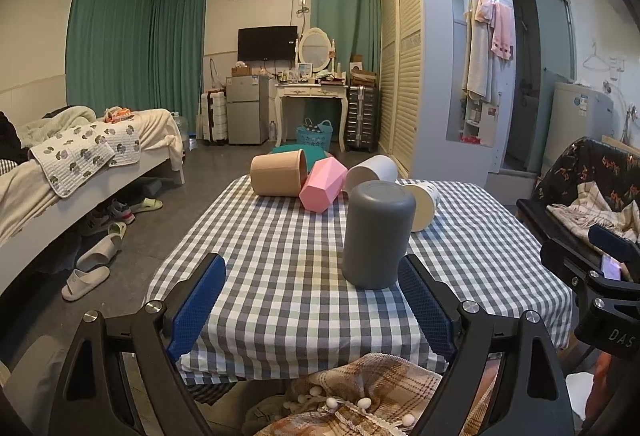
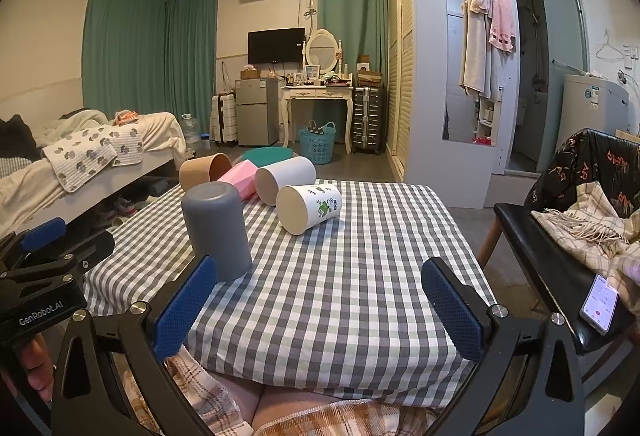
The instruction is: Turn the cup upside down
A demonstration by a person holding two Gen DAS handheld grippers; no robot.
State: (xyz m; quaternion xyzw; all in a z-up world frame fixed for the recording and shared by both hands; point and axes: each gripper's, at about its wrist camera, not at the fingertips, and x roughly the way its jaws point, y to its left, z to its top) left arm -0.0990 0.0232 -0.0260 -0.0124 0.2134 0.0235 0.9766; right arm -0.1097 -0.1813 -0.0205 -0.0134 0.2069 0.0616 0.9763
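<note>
A grey cup (image 1: 378,234) stands upside down on the checked tablecloth (image 1: 280,256); it also shows in the right wrist view (image 2: 218,230). Behind it several cups lie on their sides: a tan cup (image 1: 279,172), a pink faceted cup (image 1: 323,185), a white cup (image 1: 371,171) and a white printed cup (image 2: 309,208). My left gripper (image 1: 312,300) is open and empty, just in front of the grey cup. My right gripper (image 2: 320,300) is open and empty near the table's front edge, with the grey cup by its left finger.
A black chair (image 2: 560,256) with a scarf and a phone (image 2: 600,304) stands right of the table. A bed (image 1: 60,176) and slippers (image 1: 86,282) are to the left. A teal stool (image 2: 266,155) sits behind the table.
</note>
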